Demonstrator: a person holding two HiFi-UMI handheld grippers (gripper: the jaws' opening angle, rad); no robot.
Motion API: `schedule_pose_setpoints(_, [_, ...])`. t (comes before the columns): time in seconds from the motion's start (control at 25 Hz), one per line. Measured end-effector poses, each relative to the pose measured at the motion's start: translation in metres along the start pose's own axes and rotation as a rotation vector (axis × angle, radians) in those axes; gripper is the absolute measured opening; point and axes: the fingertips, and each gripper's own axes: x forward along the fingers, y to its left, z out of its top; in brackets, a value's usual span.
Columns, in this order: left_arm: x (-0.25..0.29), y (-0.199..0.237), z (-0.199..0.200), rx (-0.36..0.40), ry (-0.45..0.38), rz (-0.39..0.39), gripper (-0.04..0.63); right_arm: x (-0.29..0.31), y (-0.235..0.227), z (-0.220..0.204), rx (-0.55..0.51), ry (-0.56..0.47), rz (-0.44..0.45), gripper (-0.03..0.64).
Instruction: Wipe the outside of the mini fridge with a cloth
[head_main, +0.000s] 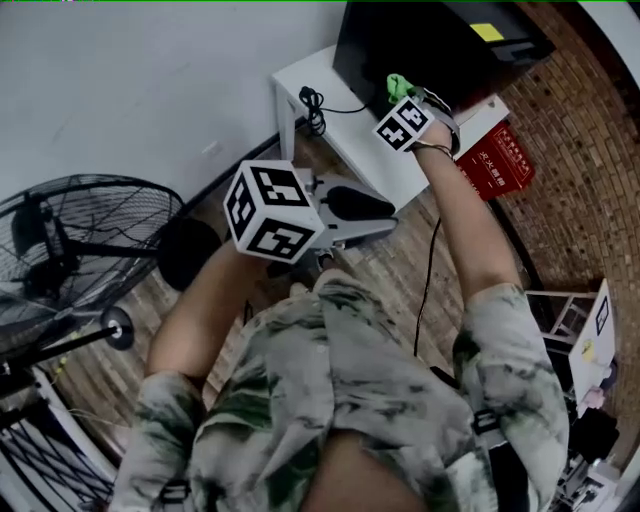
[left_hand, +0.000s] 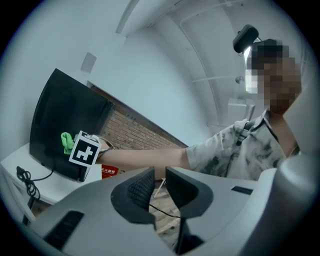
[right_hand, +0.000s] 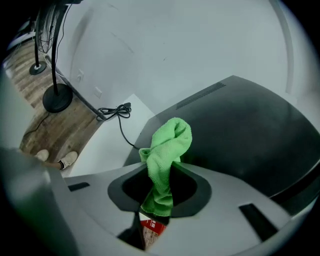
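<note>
The black fridge (head_main: 430, 45) fills the upper right of the head view, standing on a white table (head_main: 345, 140). My right claw (right_hand: 160, 190) pinches the green cloth (right_hand: 167, 145), which seems to touch the fridge's side. My left claw (left_hand: 159, 187), at frame centre, holds nothing, its jaws slightly parted.

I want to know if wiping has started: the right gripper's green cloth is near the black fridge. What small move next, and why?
Probably ease the right gripper forward until the green cloth presses flat on the mini fridge. The jaws clamp the cloth, its bunched end sits at the fridge's dark side, and firm contact isn't evident.
</note>
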Motion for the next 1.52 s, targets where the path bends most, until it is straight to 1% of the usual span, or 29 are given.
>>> schedule_pose_setpoints(0.08, [-0.001,0.004,-0.003,-0.006,0.006,0.006,0.077,0.011,0.013,-0.003,-0.002,0.007,0.017,0.104])
schedule_pose_setpoints(0.2, [-0.002,0.012,-0.005,-0.010,0.017,0.030,0.077,0.029,0.039,-0.009,0.000,0.027,0.065,0.104])
schedule_pose_setpoints(0.4, [-0.005,0.022,-0.004,-0.025,0.010,0.041,0.077,0.057,0.076,-0.021,-0.016,0.061,0.133,0.104])
schedule_pose_setpoints(0.68, [-0.009,0.036,-0.006,-0.044,0.002,0.054,0.077,0.077,0.093,-0.023,-0.034,0.083,0.175,0.104])
schedule_pose_setpoints(0.8, [-0.013,0.034,-0.006,-0.039,-0.005,0.055,0.077,0.064,0.090,-0.011,-0.026,0.046,0.180,0.104])
schedule_pose_setpoints(1.04, [-0.015,0.031,0.002,-0.025,-0.032,0.049,0.077,0.013,0.036,0.033,-0.002,-0.087,0.128,0.104])
schedule_pose_setpoints(1.16, [-0.013,0.026,0.004,-0.015,-0.035,0.042,0.077,-0.021,-0.002,0.056,0.006,-0.142,0.079,0.104])
schedule_pose_setpoints(1.36, [-0.008,0.016,0.009,0.018,-0.045,0.025,0.077,-0.082,-0.078,0.092,-0.005,-0.212,-0.053,0.104])
schedule_pose_setpoints(1.52, [-0.005,0.010,0.010,0.023,-0.051,0.014,0.077,-0.114,-0.138,0.113,-0.022,-0.234,-0.181,0.104])
